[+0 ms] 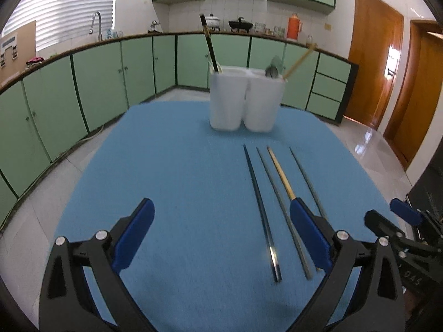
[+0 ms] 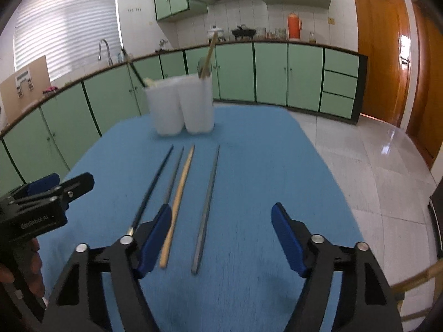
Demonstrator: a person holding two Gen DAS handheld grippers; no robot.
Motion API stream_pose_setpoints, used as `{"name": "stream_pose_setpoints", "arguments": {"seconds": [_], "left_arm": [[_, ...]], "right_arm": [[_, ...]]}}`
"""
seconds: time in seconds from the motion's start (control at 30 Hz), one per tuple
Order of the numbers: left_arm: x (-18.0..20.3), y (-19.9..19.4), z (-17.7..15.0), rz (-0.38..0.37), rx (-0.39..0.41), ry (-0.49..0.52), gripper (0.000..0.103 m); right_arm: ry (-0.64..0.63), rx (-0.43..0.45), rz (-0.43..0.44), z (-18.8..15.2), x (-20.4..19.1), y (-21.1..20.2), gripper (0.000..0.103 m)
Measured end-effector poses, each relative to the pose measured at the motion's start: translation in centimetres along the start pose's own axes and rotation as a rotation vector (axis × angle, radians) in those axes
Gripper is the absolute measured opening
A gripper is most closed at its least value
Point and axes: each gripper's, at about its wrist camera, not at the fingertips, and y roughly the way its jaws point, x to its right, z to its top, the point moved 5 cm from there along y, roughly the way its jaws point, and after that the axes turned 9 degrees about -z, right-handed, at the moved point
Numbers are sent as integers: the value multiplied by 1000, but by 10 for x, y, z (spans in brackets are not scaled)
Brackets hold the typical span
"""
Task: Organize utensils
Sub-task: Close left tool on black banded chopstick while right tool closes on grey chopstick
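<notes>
Several chopsticks lie side by side on the blue table [image 1: 171,166]: a dark one [image 1: 260,204], a grey one [image 1: 279,207], a wooden one [image 1: 279,171] and another grey one [image 1: 304,177]. They also show in the right wrist view: dark [image 2: 153,185], grey [image 2: 173,177], wooden [image 2: 180,193], grey [image 2: 207,204]. A white two-cup holder [image 1: 245,101] [image 2: 181,105] stands at the table's far end with a dark chopstick, a wooden chopstick and a spoon in it. My left gripper [image 1: 221,232] is open and empty, left of the chopsticks. My right gripper [image 2: 221,238] is open and empty above the near ends of the wooden and grey chopsticks.
The right gripper shows at the right edge of the left wrist view [image 1: 401,215]; the left gripper shows at the left edge of the right wrist view [image 2: 55,191]. Green kitchen cabinets [image 1: 97,77] and a tiled floor [image 2: 373,160] surround the table.
</notes>
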Motion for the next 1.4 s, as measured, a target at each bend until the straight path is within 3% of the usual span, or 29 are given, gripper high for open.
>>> {"name": "stream_pose_setpoints", "arguments": {"seconds": [0.27,0.37,0.53,0.7,0.97,1.4], "left_arm": [[14,8,-31,-16,-66,30,95],[18,8,-38,-27,-79,35,94],[20,12,-45,-41,-105,40,83],[23,16,-53,-50,-127,34,81],[22,25,-58,-63,-142,1,81],[29,33,-65,-46,-136,21,64]], "right_arm": [[6,-89,31,-37,0,5,41],[-7,-100,49,-41,-5,5,39],[-35,-130,64,-50,-14,9,32],[-46,-154,49,-56,-15,15,25],[-58,-125,28,-56,-17,19,20],[-38,-110,39,-54,-15,25,15]]}}
